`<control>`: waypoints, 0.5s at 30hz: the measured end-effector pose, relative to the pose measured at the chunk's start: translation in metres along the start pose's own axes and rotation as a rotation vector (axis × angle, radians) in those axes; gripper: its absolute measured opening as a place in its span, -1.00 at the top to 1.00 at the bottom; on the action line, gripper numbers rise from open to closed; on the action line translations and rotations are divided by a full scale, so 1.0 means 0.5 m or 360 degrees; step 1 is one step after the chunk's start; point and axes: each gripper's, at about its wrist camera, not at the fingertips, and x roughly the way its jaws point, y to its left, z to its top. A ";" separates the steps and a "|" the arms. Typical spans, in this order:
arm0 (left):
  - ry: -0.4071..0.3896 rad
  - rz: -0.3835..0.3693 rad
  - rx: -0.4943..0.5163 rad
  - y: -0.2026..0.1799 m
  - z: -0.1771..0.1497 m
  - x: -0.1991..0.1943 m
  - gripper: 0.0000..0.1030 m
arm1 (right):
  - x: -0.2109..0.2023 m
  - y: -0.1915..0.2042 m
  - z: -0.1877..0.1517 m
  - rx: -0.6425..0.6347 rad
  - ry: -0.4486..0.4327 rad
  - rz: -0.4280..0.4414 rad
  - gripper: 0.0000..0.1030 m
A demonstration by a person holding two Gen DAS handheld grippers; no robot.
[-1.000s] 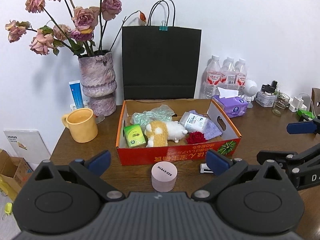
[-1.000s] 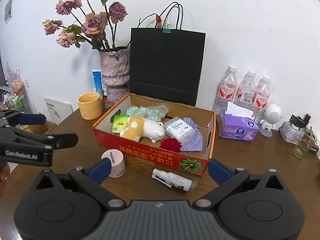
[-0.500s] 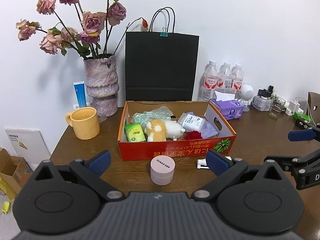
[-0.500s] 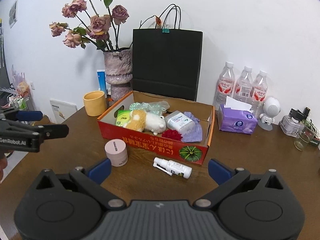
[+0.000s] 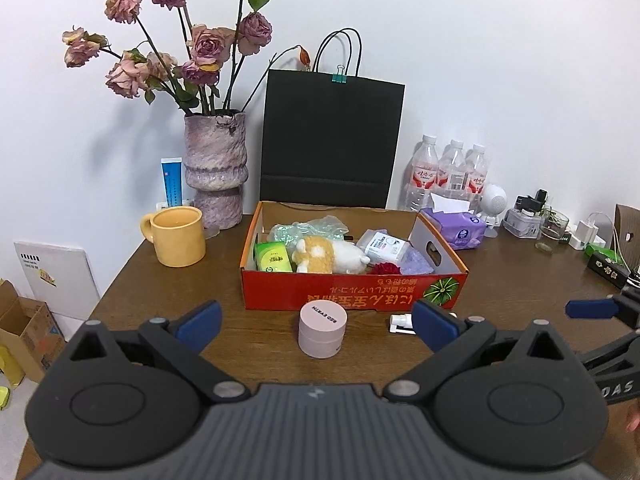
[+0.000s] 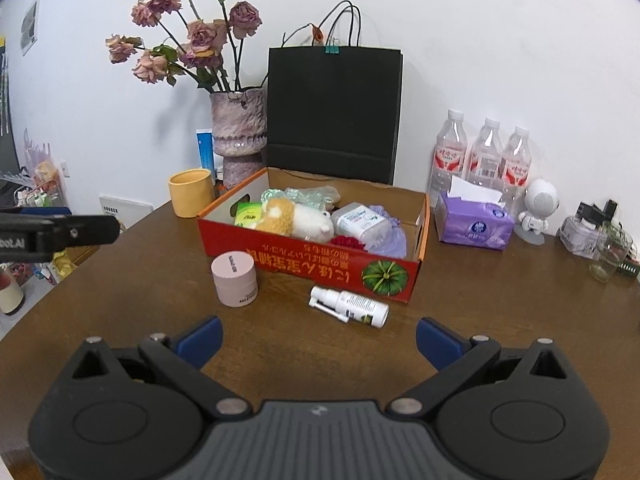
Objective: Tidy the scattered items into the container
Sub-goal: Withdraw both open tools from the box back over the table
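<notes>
As both cameras sit farther from the red box [image 6: 316, 256] than they did a second ago, the whole scene looks smaller and more of the tabletop [image 6: 500, 300] shows in front; nothing on it has shifted, so the pull-back by itself brings the tidying no nearer; going left to right, the left gripper [image 5: 316, 322] holds its jaws spread wide with nothing between them, facing the pink jar [image 5: 322, 329], which stands upright on the wood just in front of the box's near wall; inside the box lie a green packet [image 5: 273, 257], crinkled plastic wrap [image 5: 308, 229], a plush toy [image 5: 328, 256], a red flower [image 5: 386, 269], a white wipes pack [image 5: 383, 245] and a purple cloth [image 5: 416, 264]; the white spray bottle [image 6: 349, 305] lies on its side outside the box, near its right front corner; the right gripper [image 6: 318, 340] likewise keeps its jaws spread and empty, well short of the bottle; so two items sit outside the container; in the left view the blue fingertip covers most of the bottle, leaving only its nozzle end; the right gripper shows there only as a blue tip and black arm cut by the frame edge; the jar's lettering is too small to read surely, and what lies under the plush toy is hidden.
</notes>
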 end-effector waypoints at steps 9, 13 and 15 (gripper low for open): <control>-0.0016 -0.0021 -0.0023 -0.009 -0.039 0.003 -1.00 | 0.030 -0.020 -0.058 0.0119 -0.0036 0.0041 -1.00; -0.0030 -0.0025 -0.0048 -0.013 -0.057 0.011 -1.00 | 0.050 -0.029 -0.074 0.0195 -0.0067 0.0070 -1.00; -0.0037 -0.0027 -0.0061 -0.016 -0.066 0.015 -1.00 | 0.059 -0.029 -0.082 0.0218 -0.0073 0.0057 -1.00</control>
